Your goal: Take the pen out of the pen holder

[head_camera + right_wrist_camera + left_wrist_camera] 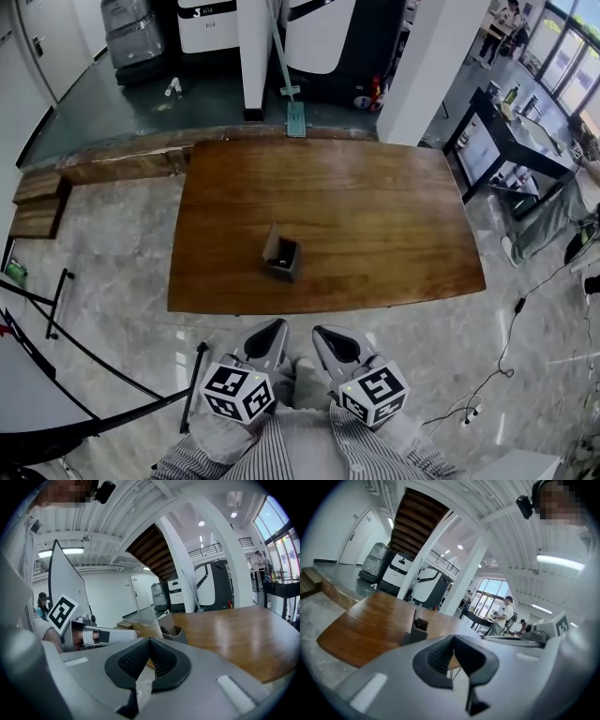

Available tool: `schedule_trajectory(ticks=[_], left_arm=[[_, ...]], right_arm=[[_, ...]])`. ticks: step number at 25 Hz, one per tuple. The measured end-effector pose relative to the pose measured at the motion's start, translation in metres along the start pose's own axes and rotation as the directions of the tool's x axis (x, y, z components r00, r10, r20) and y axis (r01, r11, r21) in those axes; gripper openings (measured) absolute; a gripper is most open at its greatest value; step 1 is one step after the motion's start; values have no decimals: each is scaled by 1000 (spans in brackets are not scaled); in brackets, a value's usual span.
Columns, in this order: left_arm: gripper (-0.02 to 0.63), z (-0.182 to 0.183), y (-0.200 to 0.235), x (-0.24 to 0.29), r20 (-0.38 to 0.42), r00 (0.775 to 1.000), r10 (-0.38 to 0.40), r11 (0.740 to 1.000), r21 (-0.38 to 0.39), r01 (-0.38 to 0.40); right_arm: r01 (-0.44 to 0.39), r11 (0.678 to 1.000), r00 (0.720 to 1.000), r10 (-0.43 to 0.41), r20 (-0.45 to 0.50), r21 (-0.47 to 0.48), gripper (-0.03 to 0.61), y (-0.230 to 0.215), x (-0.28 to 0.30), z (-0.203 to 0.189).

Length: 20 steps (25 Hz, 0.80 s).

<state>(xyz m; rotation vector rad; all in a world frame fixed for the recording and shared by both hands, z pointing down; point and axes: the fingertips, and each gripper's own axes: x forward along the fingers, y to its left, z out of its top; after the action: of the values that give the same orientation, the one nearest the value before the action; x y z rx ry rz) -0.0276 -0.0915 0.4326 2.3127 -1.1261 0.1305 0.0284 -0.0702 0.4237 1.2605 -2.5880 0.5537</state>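
1. A white machine [206, 23] beyond the table bears a large dark "S". The smaller print beside it is too small to read. The marker cube [238, 391] on each gripper shows only black-and-white squares.
2. The left gripper [453, 637] has its jaws pressed together with nothing between them. It hangs off the table's near edge and touches nothing.
3. The right gripper [150, 640] is just beside it, jaws likewise pressed together and empty.
4. The pen holder [281, 254] stands on the wooden table [394, 216], left of centre near the front edge, ahead of both grippers and well apart from them. A thin dark thing inside is probably the pen [163, 630], though it is too small to be sure.
5. A mop [292, 112] leans by a white pillar [253, 56] past the far edge. A black table [497, 141] stands to the right.
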Motion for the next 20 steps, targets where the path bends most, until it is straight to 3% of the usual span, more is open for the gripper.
schedule_trajectory(ticks=[11,20], left_arm=[[8,-11,28,27,-55,996,68,993,-97,-73],[8,-11,66,45,-37,993,115,978,-171,-120]], right_arm=[[-77,997,994,75,-83,-22,0,-28,48,5],[-154,985,982,144,-125,-79,24,-37,108,8]])
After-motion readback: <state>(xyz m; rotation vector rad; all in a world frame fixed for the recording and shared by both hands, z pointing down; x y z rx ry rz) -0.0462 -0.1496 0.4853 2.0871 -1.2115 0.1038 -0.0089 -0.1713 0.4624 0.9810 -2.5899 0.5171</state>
